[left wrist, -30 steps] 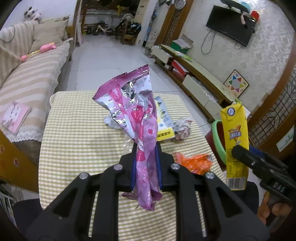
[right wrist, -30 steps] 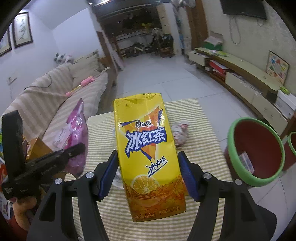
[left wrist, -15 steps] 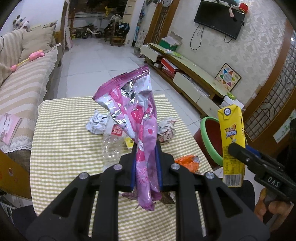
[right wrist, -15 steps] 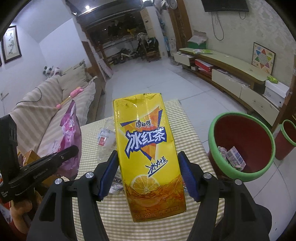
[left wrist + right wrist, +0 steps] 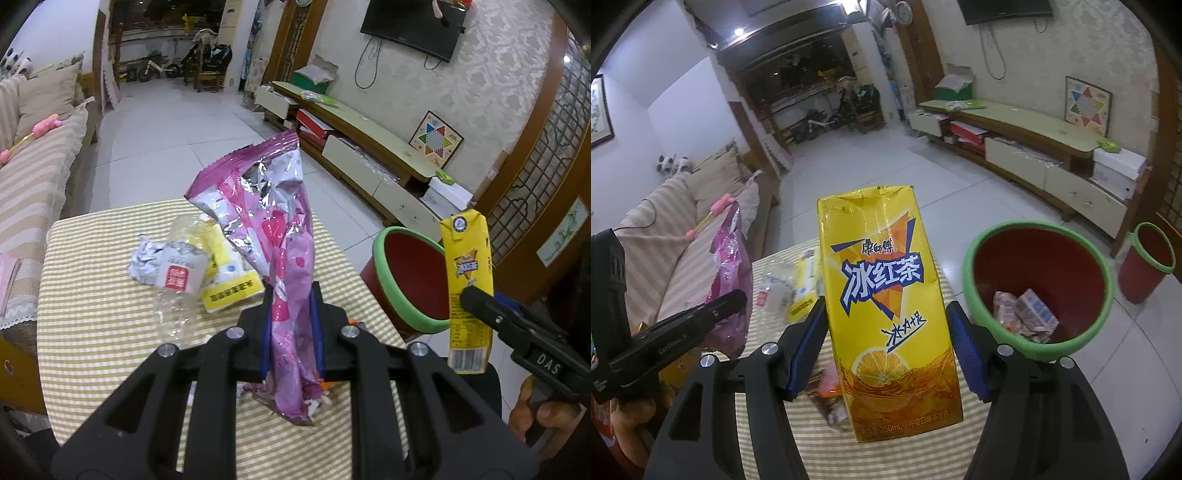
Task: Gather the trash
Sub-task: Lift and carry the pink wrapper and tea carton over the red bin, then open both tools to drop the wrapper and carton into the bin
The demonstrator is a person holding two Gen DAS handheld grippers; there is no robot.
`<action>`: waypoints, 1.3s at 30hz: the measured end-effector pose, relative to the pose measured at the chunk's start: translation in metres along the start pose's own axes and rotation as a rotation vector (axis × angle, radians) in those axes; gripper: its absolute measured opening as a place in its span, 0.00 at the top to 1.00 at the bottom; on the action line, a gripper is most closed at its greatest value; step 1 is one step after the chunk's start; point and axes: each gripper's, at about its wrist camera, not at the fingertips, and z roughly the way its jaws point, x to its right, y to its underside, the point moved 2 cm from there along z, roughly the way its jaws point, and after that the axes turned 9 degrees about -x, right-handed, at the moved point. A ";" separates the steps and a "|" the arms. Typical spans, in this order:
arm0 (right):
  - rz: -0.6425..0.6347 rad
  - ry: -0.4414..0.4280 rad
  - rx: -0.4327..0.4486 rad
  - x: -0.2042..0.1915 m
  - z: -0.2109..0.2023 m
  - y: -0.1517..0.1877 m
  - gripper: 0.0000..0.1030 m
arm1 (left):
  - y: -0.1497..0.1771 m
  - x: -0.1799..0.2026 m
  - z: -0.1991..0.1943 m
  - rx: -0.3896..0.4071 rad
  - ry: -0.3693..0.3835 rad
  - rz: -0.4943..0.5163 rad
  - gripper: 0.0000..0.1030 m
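Where white floor tiles (image 5: 155,147) spread, a striped tablecloth (image 5: 96,332) bears trash.

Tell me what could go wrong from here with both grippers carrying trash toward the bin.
The right gripper holds the yellow iced tea carton short of the red bin, so an early release might drop it on the floor. The pink foil snack bag in the left gripper stands tall and floppy and could catch the green rim.

Both hand-held grippers are swinging rightward across the checked tablecloth (image 5: 110,332); the green-rimmed red plastic bin (image 5: 1038,284) is drawing nearer, exposing crumpled cartons (image 5: 1023,310) inside.
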 end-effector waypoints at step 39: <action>0.248 0.196 -0.009 0.211 0.043 -0.039 0.29 | -0.059 0.197 0.159 -0.250 0.261 0.291 0.40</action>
